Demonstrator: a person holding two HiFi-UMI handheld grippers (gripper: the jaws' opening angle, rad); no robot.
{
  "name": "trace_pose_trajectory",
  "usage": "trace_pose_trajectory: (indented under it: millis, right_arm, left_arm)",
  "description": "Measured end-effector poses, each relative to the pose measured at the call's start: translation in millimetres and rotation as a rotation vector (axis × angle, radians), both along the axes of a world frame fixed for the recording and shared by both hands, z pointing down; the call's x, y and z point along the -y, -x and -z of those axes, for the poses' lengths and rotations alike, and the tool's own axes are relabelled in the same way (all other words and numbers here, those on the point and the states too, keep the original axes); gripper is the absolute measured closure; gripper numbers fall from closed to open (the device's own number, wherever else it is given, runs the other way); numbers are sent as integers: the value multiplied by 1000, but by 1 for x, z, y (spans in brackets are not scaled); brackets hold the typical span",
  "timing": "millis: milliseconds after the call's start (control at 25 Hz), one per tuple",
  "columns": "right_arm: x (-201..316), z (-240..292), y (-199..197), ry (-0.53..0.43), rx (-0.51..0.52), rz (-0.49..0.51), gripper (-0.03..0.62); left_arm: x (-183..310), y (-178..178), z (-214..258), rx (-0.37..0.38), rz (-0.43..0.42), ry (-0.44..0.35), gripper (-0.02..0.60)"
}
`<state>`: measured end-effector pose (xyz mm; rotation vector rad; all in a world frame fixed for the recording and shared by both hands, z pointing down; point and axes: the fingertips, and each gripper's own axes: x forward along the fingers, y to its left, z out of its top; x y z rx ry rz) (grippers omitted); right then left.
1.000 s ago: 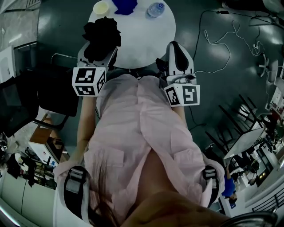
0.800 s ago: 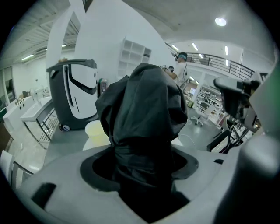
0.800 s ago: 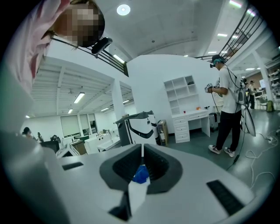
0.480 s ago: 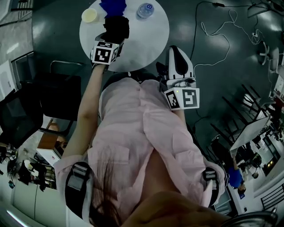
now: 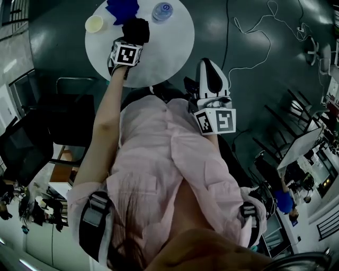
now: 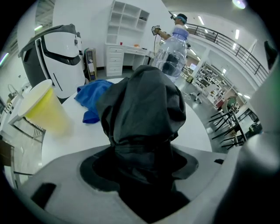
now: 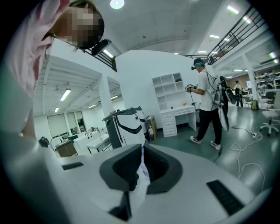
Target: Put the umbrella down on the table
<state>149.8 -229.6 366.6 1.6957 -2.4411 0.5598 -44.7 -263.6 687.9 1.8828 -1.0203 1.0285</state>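
A black folded umbrella (image 5: 136, 30) is over the round white table (image 5: 169, 47), and my left gripper (image 5: 132, 39) is shut on it. In the left gripper view the umbrella (image 6: 142, 105) fills the space between the jaws of the left gripper (image 6: 142, 153) and hides their tips. I cannot tell whether it touches the table (image 6: 74, 140). My right gripper (image 5: 212, 79) is off the table's near right side, close to the person's body. In its own view the right gripper (image 7: 141, 168) is shut, holding nothing.
On the table's far side stand a yellow cup (image 5: 94, 24), a blue cloth (image 5: 122, 8) and a water bottle (image 5: 162, 10). A black chair (image 5: 69, 116) stands left of the person. Cables (image 5: 254, 26) lie on the floor at right. Another person (image 7: 205, 105) stands in the room.
My left gripper has moved from beside the body out over the table, carrying the umbrella toward the cup and cloth. The right gripper has stayed where it was.
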Motion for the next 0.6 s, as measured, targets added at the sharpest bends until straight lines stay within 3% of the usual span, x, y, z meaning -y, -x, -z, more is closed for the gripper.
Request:
trace_pose_trajectory:
  millis: [200, 600]
  right_arm:
    - [-1, -1, -1, 2, -2, 4, 560]
    - [-1, 4, 9, -22, 8, 39, 560]
  left_arm:
    - [-5, 3, -13, 33, 0, 38, 267]
    - [-11, -6, -13, -22, -20, 21, 251]
